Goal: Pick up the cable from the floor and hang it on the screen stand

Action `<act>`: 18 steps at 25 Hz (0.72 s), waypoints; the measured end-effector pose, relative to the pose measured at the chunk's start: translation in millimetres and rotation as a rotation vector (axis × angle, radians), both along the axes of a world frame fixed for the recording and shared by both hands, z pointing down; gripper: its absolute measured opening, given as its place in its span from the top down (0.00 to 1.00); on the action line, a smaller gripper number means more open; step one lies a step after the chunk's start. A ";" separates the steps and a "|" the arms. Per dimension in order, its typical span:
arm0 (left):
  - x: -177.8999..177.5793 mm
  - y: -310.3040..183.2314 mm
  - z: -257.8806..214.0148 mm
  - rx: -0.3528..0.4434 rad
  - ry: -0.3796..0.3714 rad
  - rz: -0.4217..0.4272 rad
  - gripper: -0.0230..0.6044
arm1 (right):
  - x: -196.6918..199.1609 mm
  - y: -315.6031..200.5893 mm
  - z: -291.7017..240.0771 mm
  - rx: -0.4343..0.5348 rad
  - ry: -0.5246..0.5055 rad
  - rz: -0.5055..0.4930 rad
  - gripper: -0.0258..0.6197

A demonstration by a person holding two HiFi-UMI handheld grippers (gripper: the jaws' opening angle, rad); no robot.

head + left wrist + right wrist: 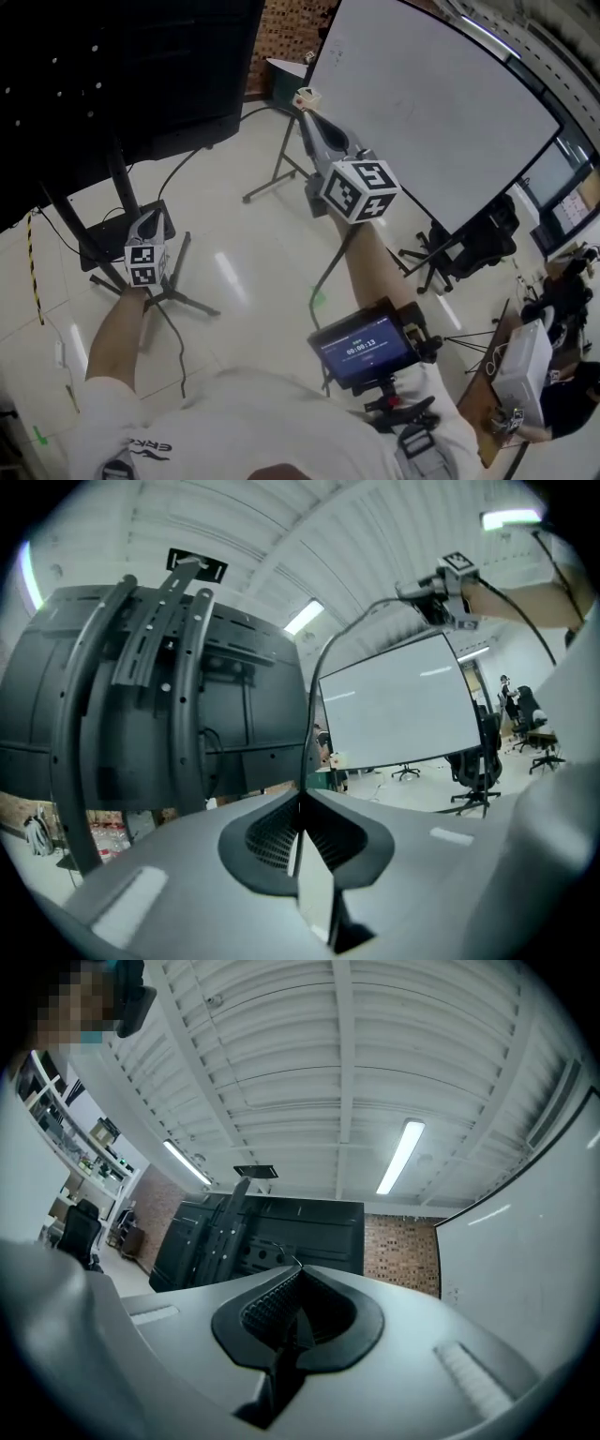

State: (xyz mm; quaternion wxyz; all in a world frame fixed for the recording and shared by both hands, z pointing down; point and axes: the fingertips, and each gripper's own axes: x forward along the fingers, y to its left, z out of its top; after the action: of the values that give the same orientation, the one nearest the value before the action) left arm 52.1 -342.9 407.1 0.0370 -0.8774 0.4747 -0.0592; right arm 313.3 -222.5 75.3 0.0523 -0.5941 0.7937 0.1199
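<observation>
A thin black cable [322,672] rises out of my left gripper [302,795], which is shut on it, and arcs across to my right gripper [441,585]. In the right gripper view a short end of the cable [284,1260] sticks out of the right gripper [296,1279], also shut on it. In the head view the left gripper [153,217] is next to the base of the black screen stand [118,184]. The right gripper [306,112] is stretched far forward, and a loop of cable [329,269] hangs under that arm. The screen's back and bracket [159,658] fill the left gripper view.
A large white board [427,103] stands at the right with a tripod stand [277,171] in front of it. A black office chair [469,246] and a desk with gear [525,366] are at the far right. A small display [362,349] is on the person's chest.
</observation>
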 end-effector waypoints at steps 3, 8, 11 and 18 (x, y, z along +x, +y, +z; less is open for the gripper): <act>-39.6 -1.3 -46.1 0.051 0.049 -0.051 0.93 | 15.7 -6.3 9.4 -0.007 -0.035 0.014 0.94; -96.5 6.6 -123.7 0.149 0.074 -0.100 0.93 | 21.3 -27.4 23.0 -0.017 -0.088 0.002 0.94; -127.0 14.3 -163.1 0.180 0.085 -0.127 0.93 | 11.7 -48.4 29.3 -0.024 -0.107 -0.026 0.94; -188.4 41.5 -242.8 0.219 0.084 -0.213 0.93 | -42.4 -92.7 41.1 -0.048 -0.149 -0.129 0.94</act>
State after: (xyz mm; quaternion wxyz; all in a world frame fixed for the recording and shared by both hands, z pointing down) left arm -136.3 -301.4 164.3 0.1061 -0.8144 0.5699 0.0259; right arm 270.9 -315.2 116.4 0.1044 -0.5503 0.8267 0.0526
